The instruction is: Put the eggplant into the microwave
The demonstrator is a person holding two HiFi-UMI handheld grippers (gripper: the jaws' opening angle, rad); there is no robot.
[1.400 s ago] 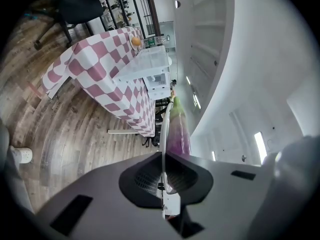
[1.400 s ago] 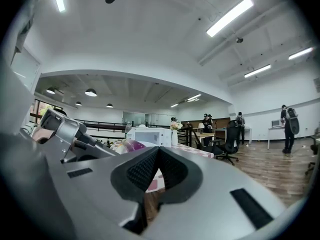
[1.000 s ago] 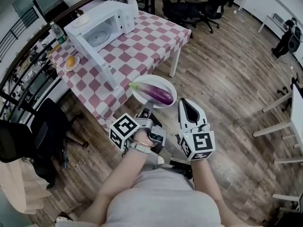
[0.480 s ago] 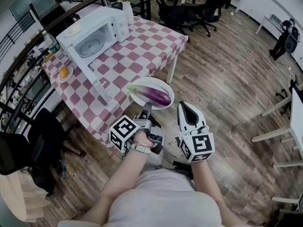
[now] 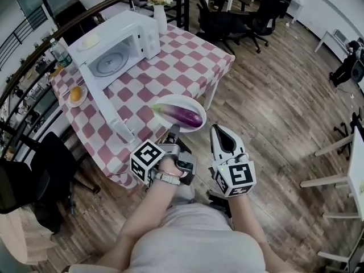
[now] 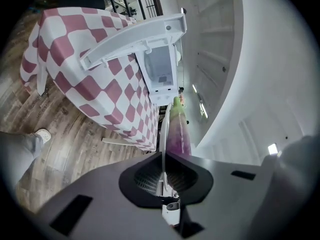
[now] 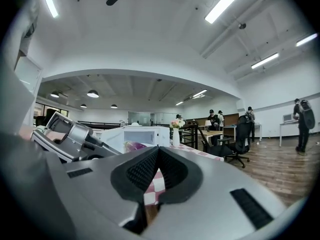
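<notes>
**Left gripper carries the plate with the eggplant; right gripper closed on nothing**

The left gripper [image 5: 173, 131] is clenched on the near rim of a white plate [image 5: 183, 101]. In the left gripper view the rim runs edge-on straight into the shut jaws. The eggplant [image 5: 185, 116] lies on the plate just beyond the jaw tips. Its purple body is close to the tips and its green stem end points away from them, to the left in the head view. The plate is off the table, just beside its near corner.

The right gripper [image 5: 217, 128] is to the right of the left one, near it and not touching the plate. Its jaws are pressed together with nothing between them.

Ahead of both grippers and to the left stands a table [image 5: 187, 56] with a red-and-white checked cloth. The white microwave [image 5: 122, 38] sits on its far side, well apart from the plate. Its door [image 5: 108, 104] is swung fully open toward the grippers, and the outer end of the door is near the left gripper. Past the microwave is a vase of flowers [image 5: 158, 7]. To the left of the microwave are a small plate with an orange [image 5: 75, 94] and a bottle [image 5: 57, 51].
</notes>
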